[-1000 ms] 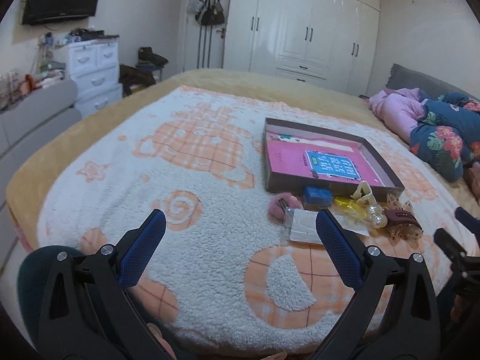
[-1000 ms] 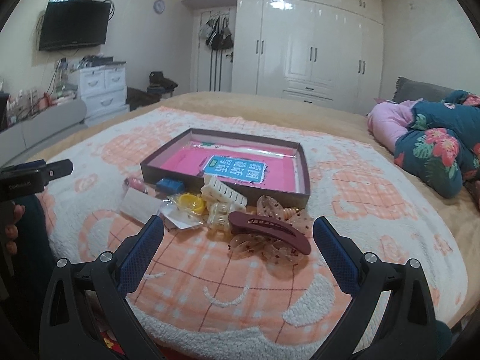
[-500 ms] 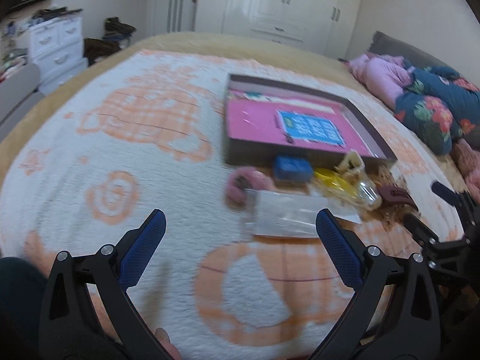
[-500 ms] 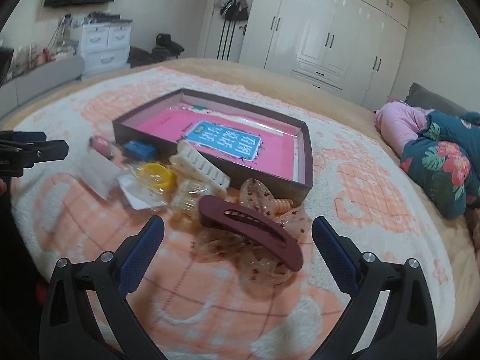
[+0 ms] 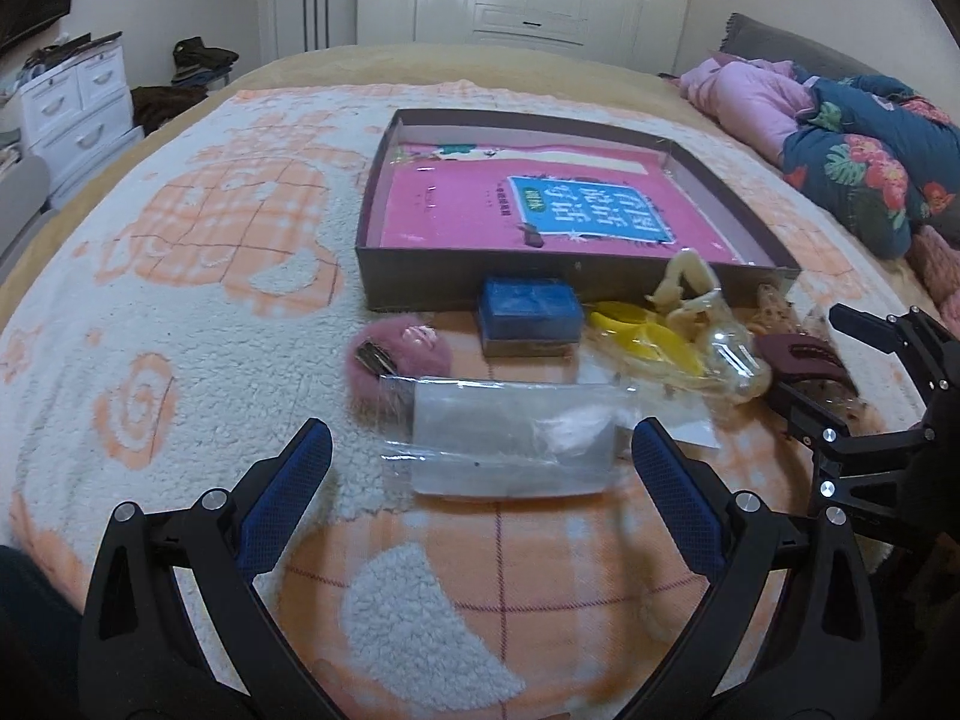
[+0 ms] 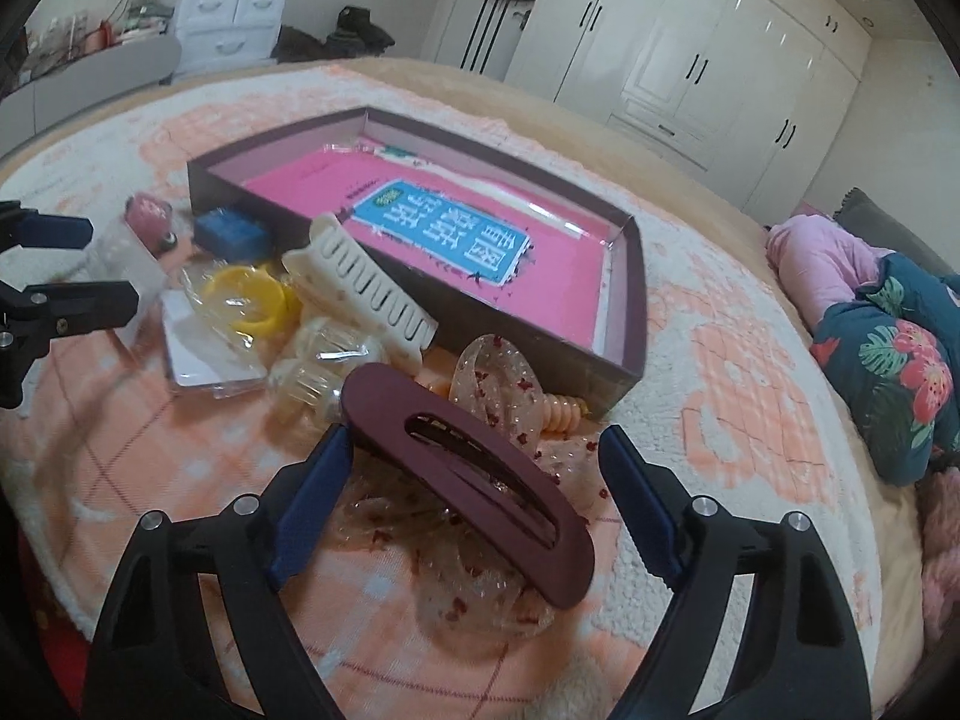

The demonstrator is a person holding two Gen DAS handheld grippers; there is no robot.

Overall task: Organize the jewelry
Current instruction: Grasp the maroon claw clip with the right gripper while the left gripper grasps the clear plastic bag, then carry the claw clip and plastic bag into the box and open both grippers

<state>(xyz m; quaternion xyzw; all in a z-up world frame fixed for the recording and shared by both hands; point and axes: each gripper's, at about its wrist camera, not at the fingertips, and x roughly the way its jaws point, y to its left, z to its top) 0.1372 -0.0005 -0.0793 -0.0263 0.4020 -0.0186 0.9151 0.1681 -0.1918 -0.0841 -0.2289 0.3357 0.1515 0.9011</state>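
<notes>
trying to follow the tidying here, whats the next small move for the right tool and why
Probably finish closing on the maroon hair clip. The right tool already straddles it, jaws closing but with the pads not yet pressing, and the clip lies loose on top of the pile beside the open box, which holds only a pink book.

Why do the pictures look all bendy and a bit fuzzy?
Both wrist views are fisheye, so the bed curves and the corners go black. Left wrist view: the clear packet is smeared by motion. Right wrist view: ceiling light glares on the wardrobe doors, and the dark red clip looks fairly sharp.
</notes>
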